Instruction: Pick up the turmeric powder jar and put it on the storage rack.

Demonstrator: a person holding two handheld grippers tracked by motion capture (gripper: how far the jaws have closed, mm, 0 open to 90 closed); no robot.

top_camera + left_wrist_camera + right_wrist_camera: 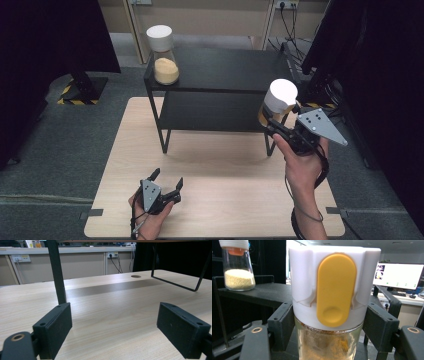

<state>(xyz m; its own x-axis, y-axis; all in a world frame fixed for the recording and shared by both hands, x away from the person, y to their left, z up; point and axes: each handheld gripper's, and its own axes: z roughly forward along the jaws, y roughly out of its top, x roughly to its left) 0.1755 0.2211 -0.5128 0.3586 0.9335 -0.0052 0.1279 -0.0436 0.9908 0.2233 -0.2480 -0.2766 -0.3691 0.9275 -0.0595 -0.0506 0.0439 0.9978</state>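
Observation:
My right gripper [276, 121] is shut on a glass jar [277, 101] with a white cap, held in the air at the right end of the black shelf [220, 70]. In the right gripper view the jar [332, 340] holds orange powder, its white cap [304, 277] has a yellow tab [336, 288], and the pads [283, 325] press on the glass just below the cap. A second jar [163, 55] of pale grains stands on the shelf's top at the left, also seen as the far jar [238, 267]. My left gripper [167, 177] rests open near the table's front edge, nothing between its fingers [55, 327].
The wooden table [220, 165] carries the two-level black shelf, whose legs [57, 272] stand ahead of the left gripper. Dark curtains hang on both sides. A monitor [400, 275] glows behind the held jar. Cables and a stand [82, 87] lie on the floor.

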